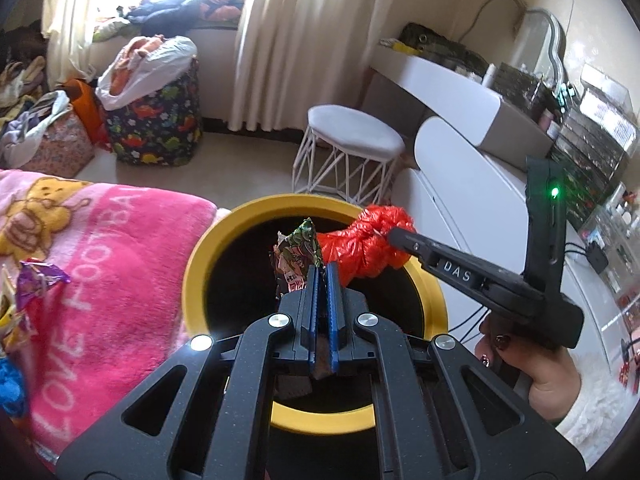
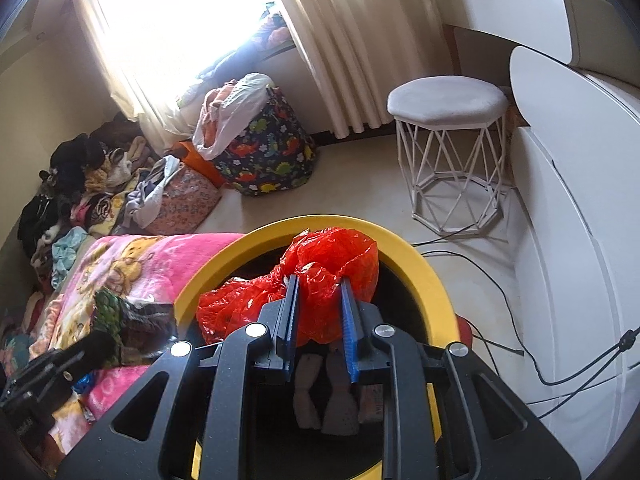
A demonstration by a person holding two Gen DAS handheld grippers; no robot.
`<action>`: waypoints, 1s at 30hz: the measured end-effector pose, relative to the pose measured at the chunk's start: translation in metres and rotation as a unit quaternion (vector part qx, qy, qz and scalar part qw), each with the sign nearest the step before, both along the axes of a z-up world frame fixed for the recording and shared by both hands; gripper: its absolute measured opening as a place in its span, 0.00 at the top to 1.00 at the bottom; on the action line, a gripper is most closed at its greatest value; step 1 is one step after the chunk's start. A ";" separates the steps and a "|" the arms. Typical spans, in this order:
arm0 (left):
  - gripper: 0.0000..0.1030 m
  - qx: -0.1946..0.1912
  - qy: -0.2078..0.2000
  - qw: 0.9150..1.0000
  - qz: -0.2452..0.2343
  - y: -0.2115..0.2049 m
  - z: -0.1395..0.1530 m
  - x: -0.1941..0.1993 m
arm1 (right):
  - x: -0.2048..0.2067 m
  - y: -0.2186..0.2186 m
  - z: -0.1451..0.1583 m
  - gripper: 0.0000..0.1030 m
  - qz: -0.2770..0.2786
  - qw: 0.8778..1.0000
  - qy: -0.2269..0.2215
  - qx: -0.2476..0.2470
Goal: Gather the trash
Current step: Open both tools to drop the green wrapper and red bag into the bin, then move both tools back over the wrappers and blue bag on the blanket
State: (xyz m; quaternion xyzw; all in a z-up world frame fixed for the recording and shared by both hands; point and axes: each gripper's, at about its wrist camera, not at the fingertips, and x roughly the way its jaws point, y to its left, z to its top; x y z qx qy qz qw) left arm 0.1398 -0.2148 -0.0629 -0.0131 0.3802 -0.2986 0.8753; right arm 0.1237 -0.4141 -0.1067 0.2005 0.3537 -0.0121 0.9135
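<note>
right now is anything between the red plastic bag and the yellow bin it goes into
Nothing visible. The red plastic bag, clamped in the right gripper, hangs over the open mouth of the yellow bin. The left gripper holds a snack wrapper beside it, not underneath.

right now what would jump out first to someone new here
The yellow-rimmed bin beside the pink blanket, with both grippers over it. The right gripper holds a crumpled red plastic bag above its mouth; the left gripper pinches a green snack wrapper.
</note>
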 end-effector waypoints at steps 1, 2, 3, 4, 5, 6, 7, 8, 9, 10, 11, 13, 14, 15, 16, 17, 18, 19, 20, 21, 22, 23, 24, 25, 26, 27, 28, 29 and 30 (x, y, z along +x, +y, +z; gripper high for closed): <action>0.99 0.000 0.004 1.000 -0.003 -0.003 -0.003 0.002 | 0.000 -0.001 -0.001 0.81 -0.001 1.000 0.002 0.001; 0.99 0.001 0.008 1.000 -0.005 -0.005 -0.005 0.003 | 0.000 -0.002 -0.002 0.81 -0.003 1.000 0.003 0.002; 0.98 0.002 0.012 1.000 -0.009 -0.007 -0.009 0.006 | 0.000 -0.003 -0.003 0.81 -0.004 1.000 0.004 0.003; 0.98 0.004 0.013 1.000 -0.010 -0.009 -0.011 0.007 | 0.000 -0.003 -0.004 0.81 -0.004 1.000 0.004 0.003; 0.98 0.007 0.012 1.000 -0.010 -0.010 -0.012 0.007 | 0.001 -0.005 -0.004 0.80 -0.005 1.000 0.004 0.004; 0.98 0.010 0.011 1.000 -0.009 -0.010 -0.014 0.009 | 0.001 -0.005 -0.005 0.79 -0.006 1.000 0.005 0.006; 0.98 0.014 0.009 1.000 -0.005 -0.010 -0.015 0.010 | 0.001 -0.005 -0.004 0.78 -0.007 1.000 0.005 0.007; 0.94 0.015 0.010 1.000 -0.001 -0.009 -0.016 0.012 | 0.002 -0.005 -0.004 0.74 -0.008 1.000 0.005 0.010; 0.87 0.014 0.011 1.000 0.002 -0.007 -0.017 0.013 | 0.002 -0.006 -0.005 0.70 -0.009 1.000 0.005 0.013; 0.84 0.014 0.011 1.000 0.004 -0.005 -0.016 0.012 | 0.002 -0.006 -0.005 0.68 -0.011 1.000 0.005 0.015; 0.77 0.016 0.008 1.000 0.010 -0.003 -0.016 0.012 | 0.002 -0.006 -0.005 0.66 -0.011 1.000 0.005 0.015; 0.62 0.015 0.003 1.000 0.021 0.002 -0.013 0.011 | 0.002 -0.006 -0.005 0.62 -0.010 1.000 0.004 0.019; 0.50 0.014 0.002 1.000 0.026 0.004 -0.013 0.011 | 0.002 -0.005 -0.004 0.59 -0.009 1.000 0.003 0.021; 0.43 0.009 0.002 0.999 0.034 0.009 -0.011 0.012 | 0.002 -0.003 -0.004 0.57 -0.007 1.000 0.002 0.022; 0.40 0.005 0.003 0.999 0.038 0.012 -0.010 0.011 | 0.002 -0.003 -0.003 0.56 -0.005 1.000 0.001 0.023; 0.31 0.002 0.003 0.999 0.043 0.014 -0.009 0.011 | 0.002 -0.001 -0.002 0.53 -0.003 1.000 -0.001 0.025; 0.18 -0.002 0.001 0.999 0.052 0.019 -0.007 0.011 | 0.001 0.000 -0.001 0.49 0.000 1.000 -0.003 0.027; 0.13 -0.004 -0.001 0.998 0.059 0.022 -0.006 0.011 | 0.001 0.002 0.001 0.48 0.003 1.000 -0.005 0.029; 0.11 -0.006 -0.004 0.998 0.066 0.025 -0.004 0.010 | 0.001 0.003 0.002 0.46 0.005 1.000 -0.008 0.030; 0.11 -0.008 -0.007 0.997 0.074 0.030 -0.003 0.010 | 0.000 0.005 0.003 0.43 0.008 0.999 -0.010 0.031; 0.11 -0.007 -0.008 0.997 0.079 0.032 -0.001 0.010 | 0.000 0.007 0.005 0.42 0.011 0.999 -0.013 0.031; 0.11 -0.005 -0.012 0.996 0.088 0.036 0.001 0.010 | 0.000 0.010 0.007 0.40 0.014 0.999 -0.017 0.032; 0.11 -0.003 -0.015 0.995 0.095 0.040 0.003 0.009 | 0.000 0.012 0.009 0.38 0.017 0.999 -0.019 0.032; 0.11 -0.003 -0.018 0.995 0.100 0.042 0.005 0.009 | 0.001 0.015 0.011 0.38 0.022 0.999 -0.021 0.032; 0.11 -0.003 -0.021 0.994 0.105 0.045 0.006 0.008 | 0.000 0.018 0.012 0.38 0.027 0.999 -0.024 0.032; 0.11 -0.003 -0.025 0.994 0.111 0.050 0.008 0.007 | 0.000 0.021 0.013 0.37 0.030 0.999 -0.025 0.033; 0.11 -0.003 -0.029 0.993 0.116 0.054 0.010 0.006 | 0.000 0.024 0.014 0.37 0.034 0.998 -0.028 0.032; 0.11 -0.003 -0.032 0.992 0.121 0.057 0.012 0.006 | 0.001 0.028 0.016 0.36 0.039 0.998 -0.030 0.031; 0.11 -0.002 -0.033 0.991 0.126 0.061 0.013 0.005 | 0.001 0.031 0.017 0.36 0.044 0.998 -0.032 0.030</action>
